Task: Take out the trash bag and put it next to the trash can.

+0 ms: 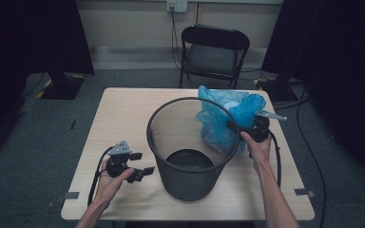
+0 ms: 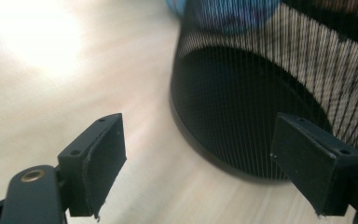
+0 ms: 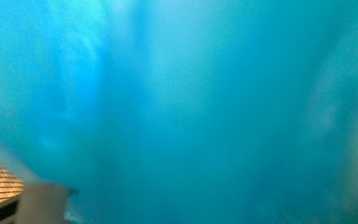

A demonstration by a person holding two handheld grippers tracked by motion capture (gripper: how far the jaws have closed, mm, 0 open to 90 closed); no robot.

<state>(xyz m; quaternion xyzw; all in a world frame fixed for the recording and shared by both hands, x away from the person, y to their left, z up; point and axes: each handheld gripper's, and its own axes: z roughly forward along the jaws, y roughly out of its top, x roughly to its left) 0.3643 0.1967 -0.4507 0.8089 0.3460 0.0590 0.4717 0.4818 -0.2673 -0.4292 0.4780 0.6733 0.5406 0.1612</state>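
Note:
A black mesh wastebasket stands upright in the middle of the wooden table. A crumpled blue plastic bag bulges against the basket's right rim, with part of it over the rim. My right gripper reaches into the bag from the right and looks shut on it, though its jaws are buried in the plastic. Blue plastic covers the right gripper view. My left gripper is open and holds nothing, low at the basket's left side. In its view the jaws stand wide apart before the basket's base.
A black folding chair stands beyond the table's far edge. Cables trail across the floor at the right. Tape marks sit at the table's near corners. Bare tabletop lies left of the basket and behind it.

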